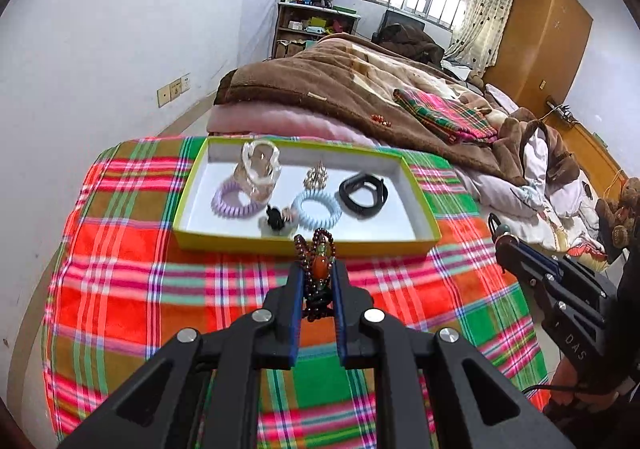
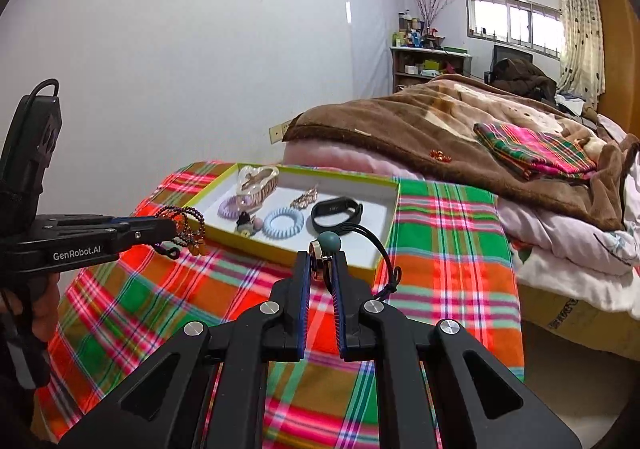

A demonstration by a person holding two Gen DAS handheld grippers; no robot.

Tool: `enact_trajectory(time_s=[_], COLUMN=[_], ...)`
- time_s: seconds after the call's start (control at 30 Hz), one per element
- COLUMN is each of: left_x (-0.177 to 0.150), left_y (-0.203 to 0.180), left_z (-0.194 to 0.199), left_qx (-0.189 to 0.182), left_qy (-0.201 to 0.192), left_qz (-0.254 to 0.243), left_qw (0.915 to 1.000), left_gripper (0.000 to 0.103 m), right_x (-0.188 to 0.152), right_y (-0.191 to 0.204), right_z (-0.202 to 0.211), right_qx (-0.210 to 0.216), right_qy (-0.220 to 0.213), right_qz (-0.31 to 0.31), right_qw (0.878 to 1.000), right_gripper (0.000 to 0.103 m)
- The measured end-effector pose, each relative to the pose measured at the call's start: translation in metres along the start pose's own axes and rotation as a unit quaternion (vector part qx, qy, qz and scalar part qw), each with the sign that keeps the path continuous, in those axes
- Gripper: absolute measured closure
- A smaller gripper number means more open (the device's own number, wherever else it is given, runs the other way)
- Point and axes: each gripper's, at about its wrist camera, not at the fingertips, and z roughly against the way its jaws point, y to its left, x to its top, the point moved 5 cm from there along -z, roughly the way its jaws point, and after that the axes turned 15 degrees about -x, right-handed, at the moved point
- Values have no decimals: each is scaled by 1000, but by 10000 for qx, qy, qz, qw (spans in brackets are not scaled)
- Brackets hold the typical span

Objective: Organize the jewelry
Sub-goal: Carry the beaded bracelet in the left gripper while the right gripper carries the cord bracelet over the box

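Observation:
My left gripper [image 1: 317, 269] is shut on a dark red beaded bracelet [image 1: 320, 265] with an orange stone, held just in front of the near wall of the yellow-green tray [image 1: 304, 245]. From the right wrist view the same bracelet [image 2: 184, 227] dangles from the left gripper [image 2: 170, 229] near the tray's left corner. My right gripper [image 2: 322, 261] is shut on a round pendant [image 2: 318, 261] with a teal bead and a black cord [image 2: 380, 249], close to the tray [image 2: 332, 261]. Inside lie a purple coil hair tie [image 1: 230, 201], a blue coil tie [image 1: 316, 209], a black band [image 1: 364, 193] and a clear hair claw [image 1: 260, 167].
The tray rests on a bright plaid cloth [image 1: 160, 281] over a small table. Behind it is a bed with a brown blanket [image 1: 340, 85] and a folded plaid cloth [image 1: 444, 113]. A white wall [image 1: 100, 49] runs along the left. A hand [image 2: 44, 313] holds the left tool.

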Motion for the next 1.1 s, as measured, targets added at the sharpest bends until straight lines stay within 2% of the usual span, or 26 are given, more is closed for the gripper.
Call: enact_trajectory(time_s=[0.37, 0.6, 1.1], left_x=[45, 62, 58], left_y=[-3, 1, 18], left_z=[-28, -53, -104], left_qx=[-310, -396, -407], left_qy=[-84, 8, 401], left_qz=[-64, 5, 120], left_qw=[9995, 9992, 9983], left_gripper=[89, 89, 89], right_x=[22, 29, 15], right_y=[7, 10, 18], right_z=[-36, -61, -115], right_qx=[-10, -4, -10], right_qy=[104, 226, 692], right_qz=[10, -35, 129], right_qw=[9999, 9997, 9975], right_gripper=[92, 92, 92])
